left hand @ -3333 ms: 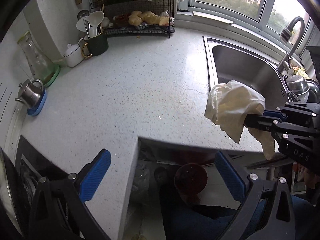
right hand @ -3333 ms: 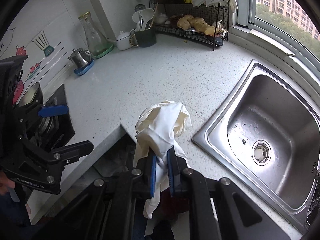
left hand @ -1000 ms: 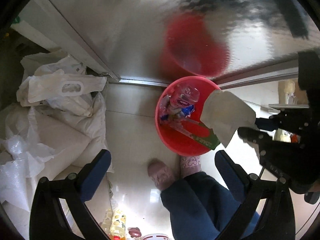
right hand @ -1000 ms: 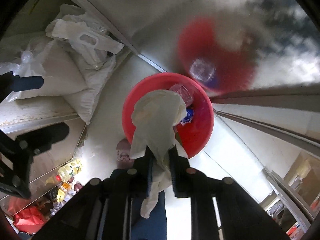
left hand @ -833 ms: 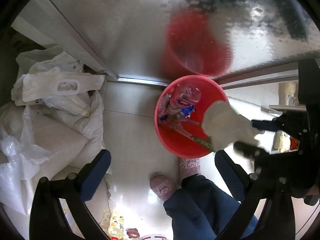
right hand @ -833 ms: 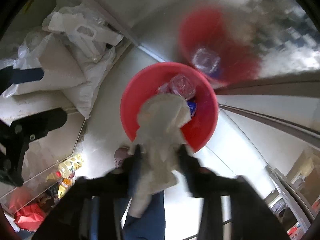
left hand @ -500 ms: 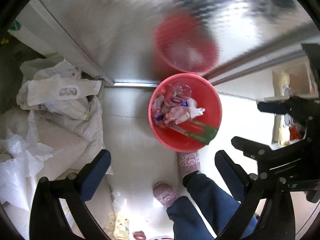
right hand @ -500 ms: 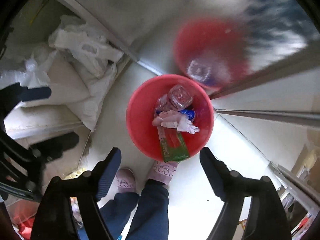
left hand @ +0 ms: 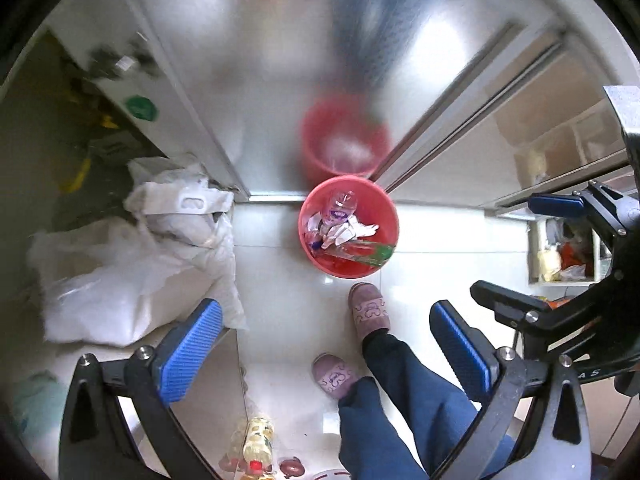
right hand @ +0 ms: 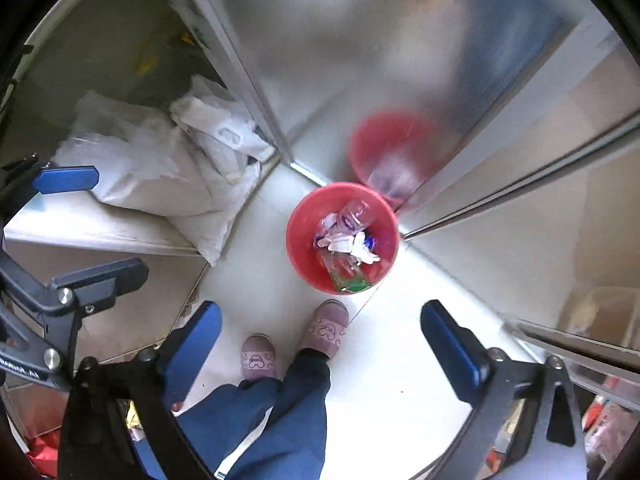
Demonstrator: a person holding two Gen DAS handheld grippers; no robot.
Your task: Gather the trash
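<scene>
A red bin [left hand: 352, 270] stands on the white floor tiles, seen from above. In it lie a crumpled white glove [left hand: 352, 232], a clear plastic bottle [left hand: 340, 204] and a green packet [left hand: 374, 254]. My left gripper [left hand: 325, 308] hangs open high above the floor with nothing between its blue pads. My right gripper [right hand: 320, 312] points down over the bin [right hand: 298, 256]; its jaws are opening and hold nothing. The glove [right hand: 344, 244] rests loose inside. Each gripper shows at the side of the other's view: the right gripper [left hand: 502, 247] and the left gripper [right hand: 120, 222].
A person's slippers [left hand: 368, 312] and blue trouser legs stand just in front of the bin. White sacks and plastic bags [left hand: 140, 264] are piled at the left. A shiny steel cabinet door [left hand: 280, 80] behind the bin mirrors it. Small bottles [left hand: 256, 444] stand on the floor at the bottom.
The right gripper opened and the white glove fell from it into the red bin. Both grippers have since risen, so the bin looks smaller and farther below.
</scene>
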